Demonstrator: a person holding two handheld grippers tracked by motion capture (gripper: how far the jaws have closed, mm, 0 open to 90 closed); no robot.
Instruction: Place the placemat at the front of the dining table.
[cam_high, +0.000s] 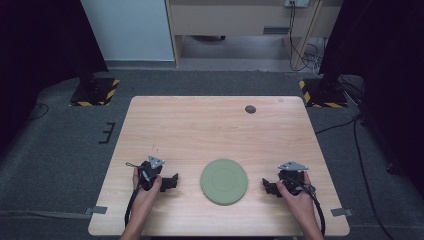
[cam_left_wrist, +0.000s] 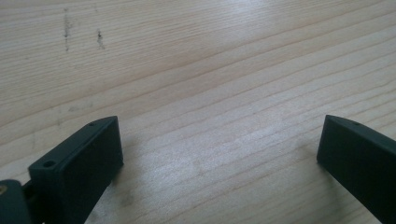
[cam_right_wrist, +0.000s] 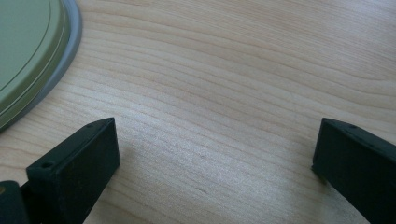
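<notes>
1. Two grippers are sitting low at the near side of the wooden table (cam_high: 210, 125), one per hand, w/ a green plate (cam_high: 224, 181) lying flat between them.
2. Left gripper (cam_high: 172, 181) is resting just left of the plate, pointing twd it but not touching it. The person's left hand (cam_high: 145, 186) is wrapping around the body from below, and a grey three-cornered plate is sitting on top.
3. In the left gripper view its claw (cam_left_wrist: 219, 144) is standing wide apart, nothing btwn the black jaws except bare wood grain. A couple of small dark scuffs (cam_left_wrist: 84, 37) are showing on the tabletop further out.
4. Right gripper (cam_high: 267, 186) is mirroring it on the other side, just right of the plate, aimed at it w/ a bit of table showing in the gap. Right hand (cam_high: 295, 192) is holding it, cable trailing back along the forearm.
5. In the right gripper view its claw (cam_right_wrist: 215, 144) is also gaping wide, nothing clamped, only wood btwn the jaws. The plate (cam_right_wrist: 28, 56) is peeking in at the upper left corner there, its pale rim lying flat on the table, well off to the side of the jaws and not touching either.
6. A small dark round spot (cam_high: 250, 109) is sitting in the tabletop near the far edge, well apart from everything else.
7. Beyond the table, black-and-yellow striped stand bases (cam_high: 95, 92) are standing on grey carpet at both far corners.
</notes>
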